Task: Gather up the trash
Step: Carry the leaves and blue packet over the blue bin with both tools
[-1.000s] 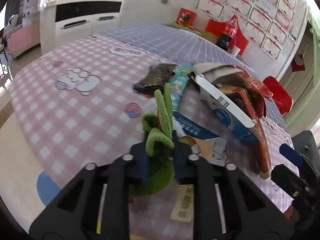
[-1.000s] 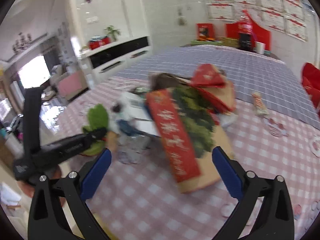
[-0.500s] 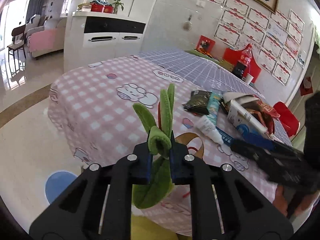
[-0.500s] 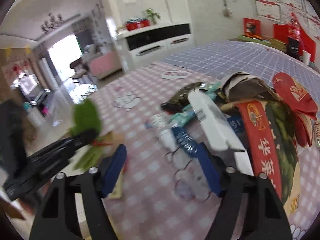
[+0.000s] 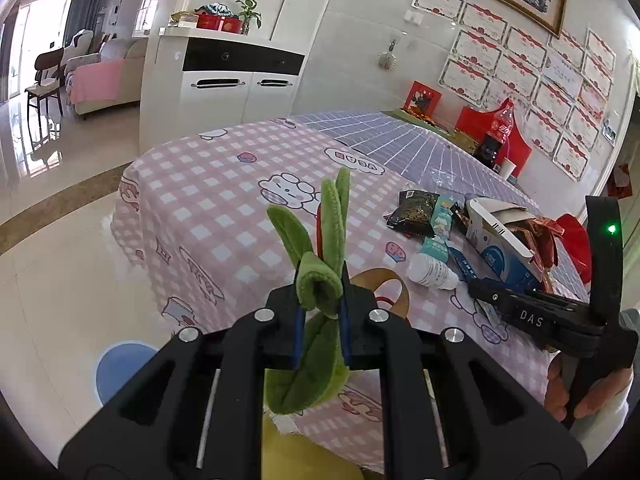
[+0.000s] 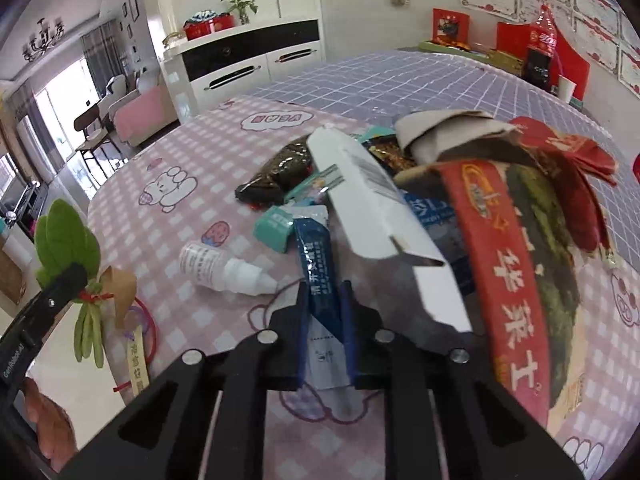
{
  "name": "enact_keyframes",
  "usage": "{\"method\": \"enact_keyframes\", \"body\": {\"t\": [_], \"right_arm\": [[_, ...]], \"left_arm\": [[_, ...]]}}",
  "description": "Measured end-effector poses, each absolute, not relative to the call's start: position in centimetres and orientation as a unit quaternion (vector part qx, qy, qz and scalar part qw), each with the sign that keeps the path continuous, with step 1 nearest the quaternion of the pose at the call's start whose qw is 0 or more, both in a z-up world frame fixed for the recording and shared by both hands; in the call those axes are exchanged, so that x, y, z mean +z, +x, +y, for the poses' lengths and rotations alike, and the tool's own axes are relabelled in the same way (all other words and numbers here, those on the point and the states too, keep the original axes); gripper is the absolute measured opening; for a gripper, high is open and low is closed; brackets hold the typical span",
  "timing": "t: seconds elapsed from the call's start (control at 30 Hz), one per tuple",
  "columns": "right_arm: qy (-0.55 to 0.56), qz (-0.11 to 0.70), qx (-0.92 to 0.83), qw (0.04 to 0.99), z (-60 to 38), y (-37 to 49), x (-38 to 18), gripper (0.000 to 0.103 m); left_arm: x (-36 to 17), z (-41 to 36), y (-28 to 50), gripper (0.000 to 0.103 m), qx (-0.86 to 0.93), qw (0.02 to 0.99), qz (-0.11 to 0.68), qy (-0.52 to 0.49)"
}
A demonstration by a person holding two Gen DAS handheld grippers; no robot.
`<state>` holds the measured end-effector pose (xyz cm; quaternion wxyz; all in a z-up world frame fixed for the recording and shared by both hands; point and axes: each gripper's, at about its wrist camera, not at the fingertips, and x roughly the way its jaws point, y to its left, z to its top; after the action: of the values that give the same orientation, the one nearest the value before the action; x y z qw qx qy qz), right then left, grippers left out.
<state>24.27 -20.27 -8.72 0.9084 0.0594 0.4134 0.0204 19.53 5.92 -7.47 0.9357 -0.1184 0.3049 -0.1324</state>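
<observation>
My left gripper (image 5: 320,300) is shut on a green felt leaf ornament (image 5: 316,264) with a brown tag, held past the near edge of the table. From the right wrist view the same ornament (image 6: 66,240) hangs at the far left. My right gripper (image 6: 324,308) is shut on a dark blue sachet (image 6: 320,276) that lies on the pink checked tablecloth (image 6: 192,216). A white dropper bottle (image 6: 224,268) rests just left of the sachet. Behind it lie a teal packet (image 6: 276,226), a black snack bag (image 6: 276,176) and a white carton (image 6: 372,196).
A large red and green box (image 6: 516,264) with red packets on top fills the right side. A purple grid cloth (image 6: 400,80) covers the far table. A white cabinet (image 5: 224,76) stands beyond. A hand (image 5: 580,384) holds the right gripper's handle.
The right gripper went from wide open to shut on the blue sachet as it moved down and forward. The left gripper drew back from the pile with the green ornament.
</observation>
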Motion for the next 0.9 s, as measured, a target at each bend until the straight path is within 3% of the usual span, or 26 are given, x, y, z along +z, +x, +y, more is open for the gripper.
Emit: {"method": "enact_keyframes", "body": {"t": [0.4, 0.9], "right_arm": [[0.105, 0.348, 0.085, 0.928, -19.6, 19.9, -4.2, 0.014], [0.057, 0.324, 0.290, 0.899, -5.6, 20.6, -0.4, 0.015]], "left_arm": [[-4.0, 7.0, 17.0, 0.014, -0.108, 0.956, 0.242, -0.126], [-0.8, 16.3, 11.5, 0.014, 0.050, 0.975, 0.179, -0.121]]}}
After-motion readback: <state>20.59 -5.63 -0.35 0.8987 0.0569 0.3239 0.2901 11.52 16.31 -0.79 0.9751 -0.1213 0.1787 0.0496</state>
